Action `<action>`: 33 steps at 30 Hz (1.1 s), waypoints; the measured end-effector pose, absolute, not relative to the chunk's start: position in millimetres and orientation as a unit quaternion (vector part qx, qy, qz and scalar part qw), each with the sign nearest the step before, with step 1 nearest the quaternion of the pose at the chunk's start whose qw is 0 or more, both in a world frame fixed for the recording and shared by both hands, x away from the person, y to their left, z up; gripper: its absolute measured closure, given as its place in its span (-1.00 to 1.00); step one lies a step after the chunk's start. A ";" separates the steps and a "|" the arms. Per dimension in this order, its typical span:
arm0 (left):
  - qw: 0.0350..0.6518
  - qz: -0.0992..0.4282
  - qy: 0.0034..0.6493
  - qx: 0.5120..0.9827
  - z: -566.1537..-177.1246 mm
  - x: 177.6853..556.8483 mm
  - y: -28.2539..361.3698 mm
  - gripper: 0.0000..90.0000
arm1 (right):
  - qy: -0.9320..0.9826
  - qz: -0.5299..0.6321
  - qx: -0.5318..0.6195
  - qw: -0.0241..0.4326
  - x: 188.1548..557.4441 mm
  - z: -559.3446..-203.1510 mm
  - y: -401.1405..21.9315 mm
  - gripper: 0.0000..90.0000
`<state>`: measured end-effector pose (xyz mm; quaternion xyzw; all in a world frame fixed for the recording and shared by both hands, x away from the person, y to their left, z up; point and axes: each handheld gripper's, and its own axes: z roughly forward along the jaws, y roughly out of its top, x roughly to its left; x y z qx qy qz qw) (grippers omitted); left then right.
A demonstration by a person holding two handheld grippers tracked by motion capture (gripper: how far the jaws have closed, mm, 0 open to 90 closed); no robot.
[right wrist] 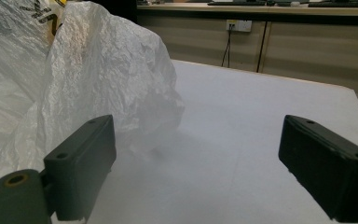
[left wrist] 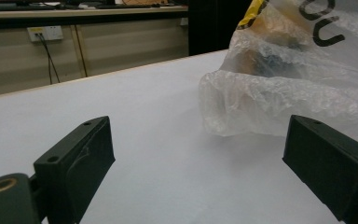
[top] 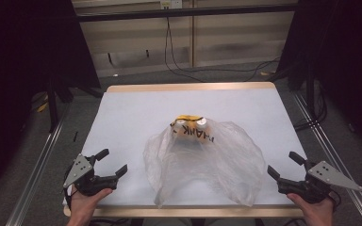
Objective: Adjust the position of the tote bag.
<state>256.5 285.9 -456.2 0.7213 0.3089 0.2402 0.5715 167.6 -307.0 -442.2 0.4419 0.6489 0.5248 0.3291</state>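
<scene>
fig.: bag [top: 202, 162] is lying mid-table [top: 127, 113], draped over goods w/ printed end away from person; left gripper [top: 113, 163] & right gripper [top: 283, 165] are flanking it at near corners, jaws wide, gripping nothing, prob. ready to approach.

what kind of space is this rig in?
Probably a lab recording station: a white-topped table with a wooden edge, dark curtains on both sides, loose black cables on the carpet, and a wall power outlet over beige cabinets.
</scene>
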 end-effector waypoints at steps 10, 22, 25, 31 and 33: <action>0.558 0.228 0.314 0.733 -455.5 256.7 284.5 -0.66 | 0.659 0.520 0.449 0.307 167.6 -441.3 -311.1 -0.47; 0.562 0.185 0.290 0.752 -449.3 244.9 278.5 -0.35 | 0.680 0.533 0.433 0.257 164.2 -435.0 -306.7 -0.18; 0.564 0.177 0.273 0.759 -446.1 241.6 274.9 -0.19 | 0.689 0.533 0.422 0.250 162.7 -433.9 -305.3 -0.06; 0.564 0.156 0.241 0.774 -441.8 233.2 263.7 -0.02 | 0.710 0.527 0.399 0.243 158.9 -430.6 -297.8 0.17; 0.560 0.144 0.227 0.784 -439.3 226.9 256.0 0.09 | 0.718 0.526 0.390 0.236 155.1 -429.2 -292.0 0.29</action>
